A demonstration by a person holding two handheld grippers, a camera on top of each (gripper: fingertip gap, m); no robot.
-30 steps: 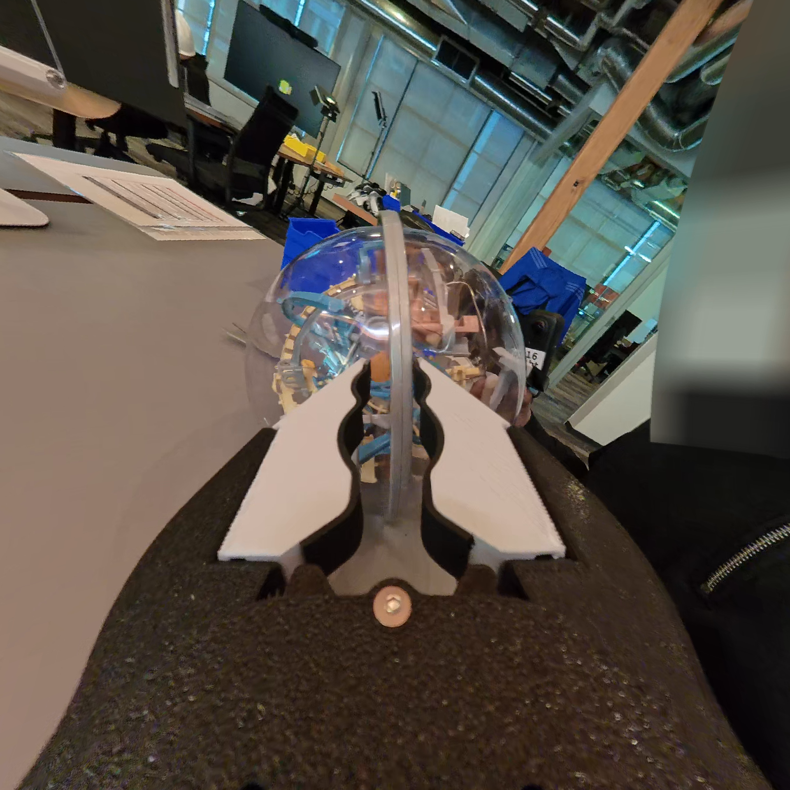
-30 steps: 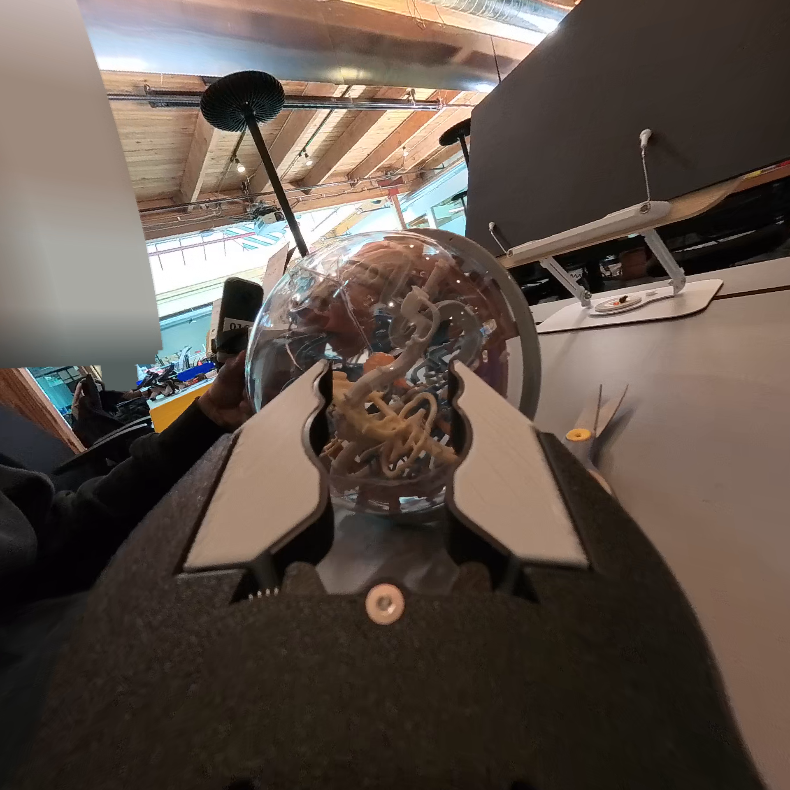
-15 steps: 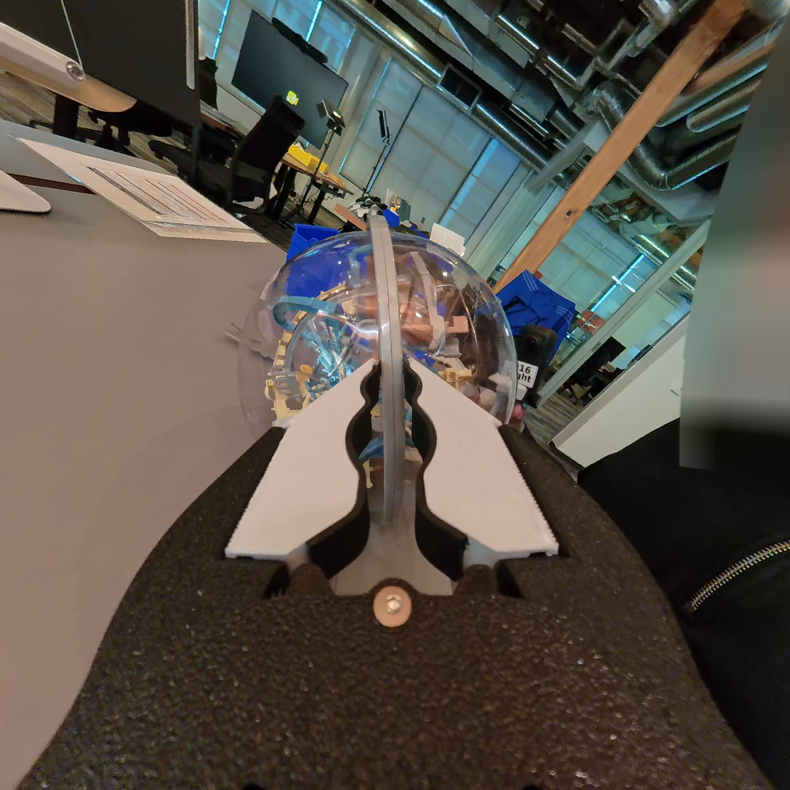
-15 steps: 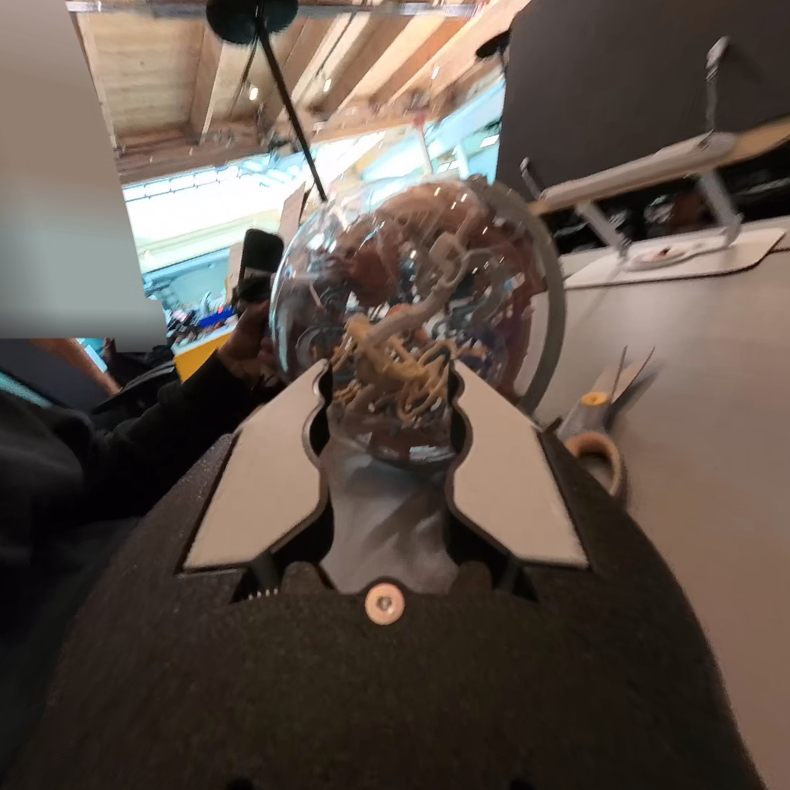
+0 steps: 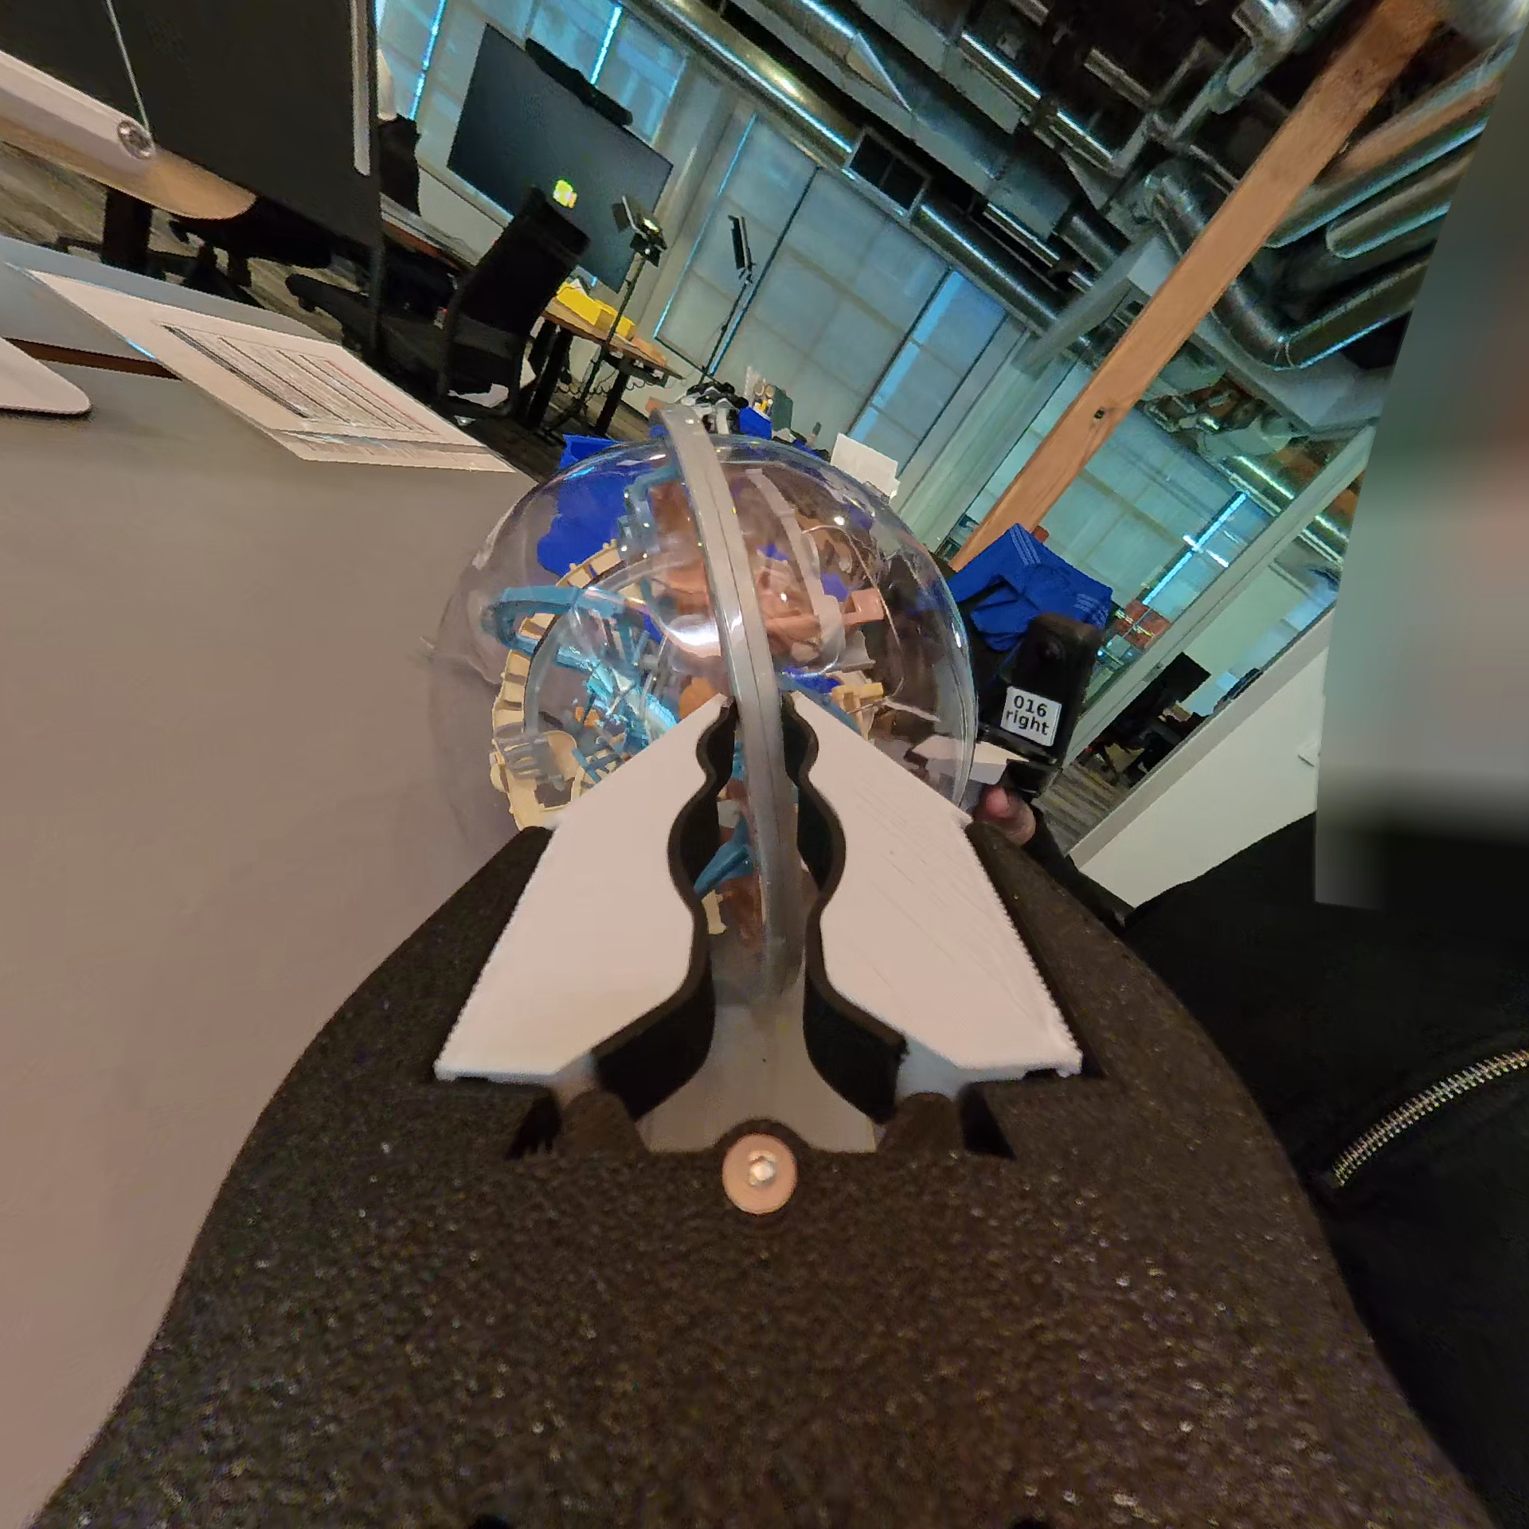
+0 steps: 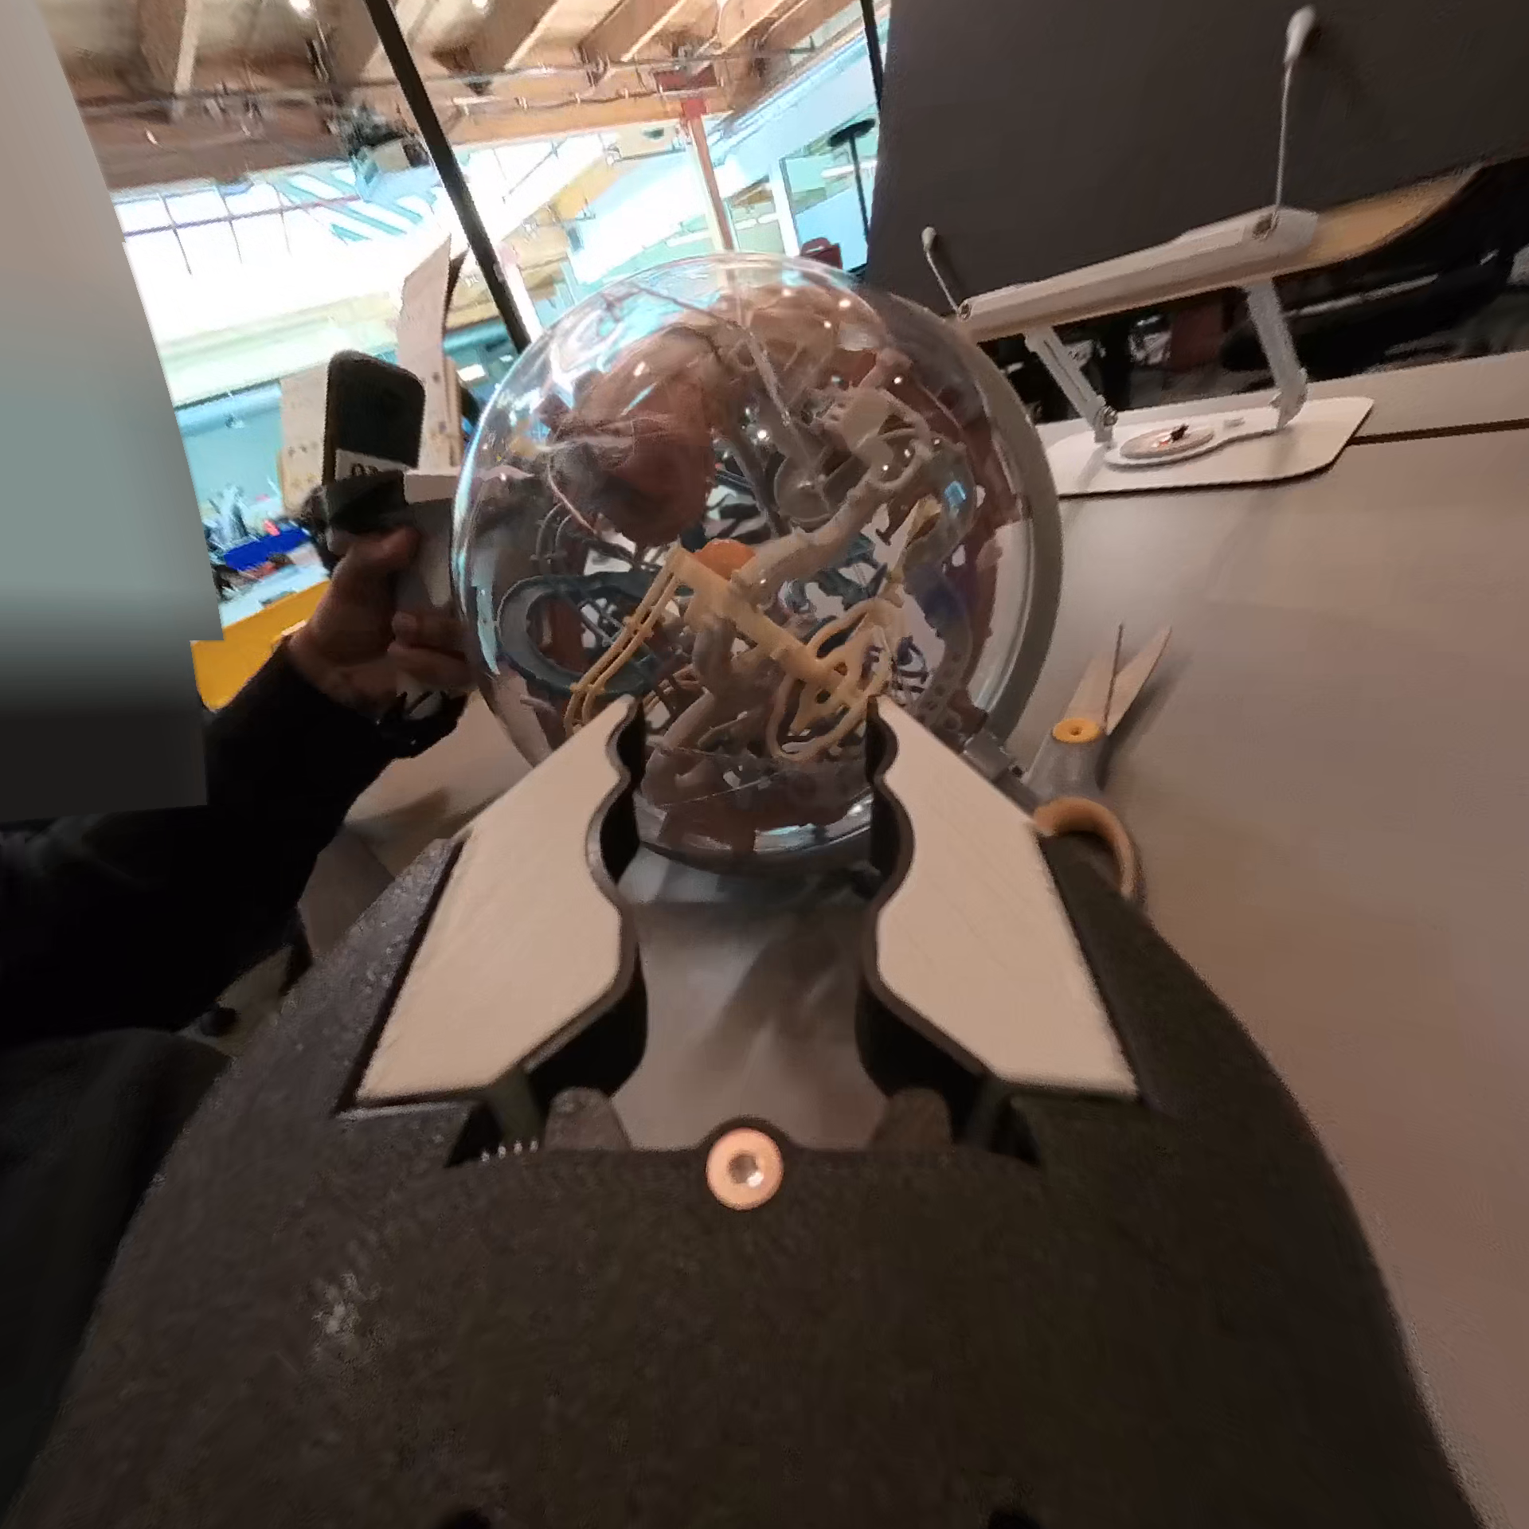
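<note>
Maze sphere point(image 5: 579, 629) is clamped by its grey ring point(image 5: 711, 513) in left gripper point(image 5: 757, 703); right gripper point(image 6: 757, 716) is held open just beside it, scissors point(image 6: 1076, 745) at 2 o'clock.

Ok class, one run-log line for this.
left gripper: shut on grey ring | right gripper: open, facing maze ball | scissors: on table

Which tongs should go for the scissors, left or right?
Right, probably: the right tongs are open and the scissors lie on the table just beside them. The left tongs are shut on the grey ring of the maze ball.
</note>
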